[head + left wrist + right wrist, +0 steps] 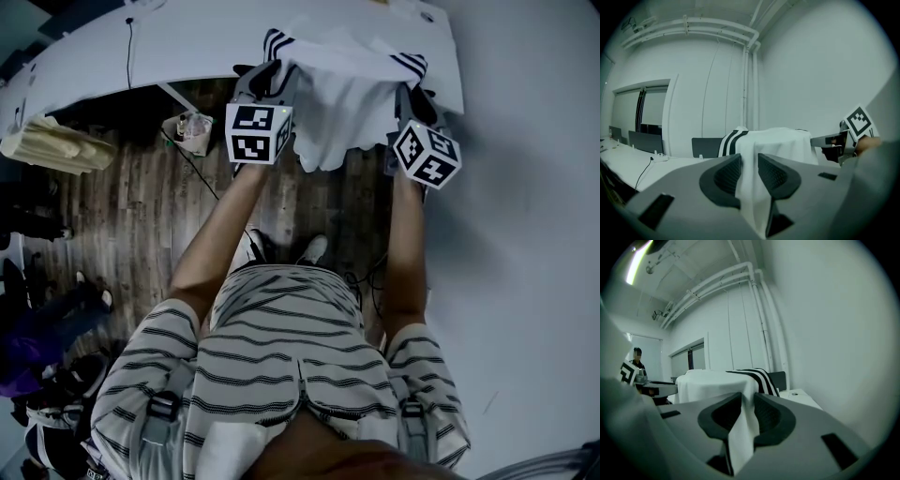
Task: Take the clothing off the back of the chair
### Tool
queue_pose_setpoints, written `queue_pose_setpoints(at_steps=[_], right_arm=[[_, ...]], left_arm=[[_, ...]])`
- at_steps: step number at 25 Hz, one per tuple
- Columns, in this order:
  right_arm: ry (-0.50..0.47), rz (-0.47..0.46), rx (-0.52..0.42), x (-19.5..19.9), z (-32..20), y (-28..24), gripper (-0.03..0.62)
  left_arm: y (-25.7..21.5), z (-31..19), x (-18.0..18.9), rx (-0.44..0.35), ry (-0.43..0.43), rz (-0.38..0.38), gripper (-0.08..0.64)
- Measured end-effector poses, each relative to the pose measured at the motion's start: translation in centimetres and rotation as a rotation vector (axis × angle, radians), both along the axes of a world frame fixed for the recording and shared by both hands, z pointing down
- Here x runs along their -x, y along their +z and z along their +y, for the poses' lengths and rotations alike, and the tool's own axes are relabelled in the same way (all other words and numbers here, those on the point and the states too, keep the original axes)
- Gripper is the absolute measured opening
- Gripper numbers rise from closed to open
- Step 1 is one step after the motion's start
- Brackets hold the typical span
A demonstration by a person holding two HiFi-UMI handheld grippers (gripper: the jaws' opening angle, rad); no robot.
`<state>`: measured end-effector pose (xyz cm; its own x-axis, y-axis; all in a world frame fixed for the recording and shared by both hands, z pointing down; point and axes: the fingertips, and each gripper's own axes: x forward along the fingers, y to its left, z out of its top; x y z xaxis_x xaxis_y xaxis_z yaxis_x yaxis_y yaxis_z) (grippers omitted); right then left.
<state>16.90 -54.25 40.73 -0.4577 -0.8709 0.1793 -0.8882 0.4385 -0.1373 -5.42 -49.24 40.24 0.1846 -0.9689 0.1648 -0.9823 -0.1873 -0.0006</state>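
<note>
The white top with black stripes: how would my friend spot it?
Find the long white table at the head view's top. At its near edge the white top hangs, pinched at each side between the jaws of the left gripper and right gripper. It is plain white with bold black bands only at its upper corners, unlike the person's shirt, thin-striped all over.

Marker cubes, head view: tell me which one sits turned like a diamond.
The right cube: its marked face stands on a corner, like a diamond. The left cube shows its marked face square-on, with edges roughly level.
</note>
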Motion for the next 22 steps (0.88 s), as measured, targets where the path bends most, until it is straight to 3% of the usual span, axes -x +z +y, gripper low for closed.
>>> queue_pose_setpoints(at_steps=[6,13,22], right_arm=[[-0.01,0.009,-0.007,0.69,-0.54,-0.28,0.034],[-0.011,0.007,-0.016,0.58,-0.27,-0.33,0.026],[-0.001,-0.023,-0.028,-0.18,0.2,-0.88,0.025]], left_arm=[[-0.14,-0.29,0.35,-0.002,0.004,-0.001,0.084],[-0.32,-0.28,0.33,-0.01,0.009,-0.006,0.034],[-0.68,0.11,0.19,-0.017,0.0,-0.003,0.029]])
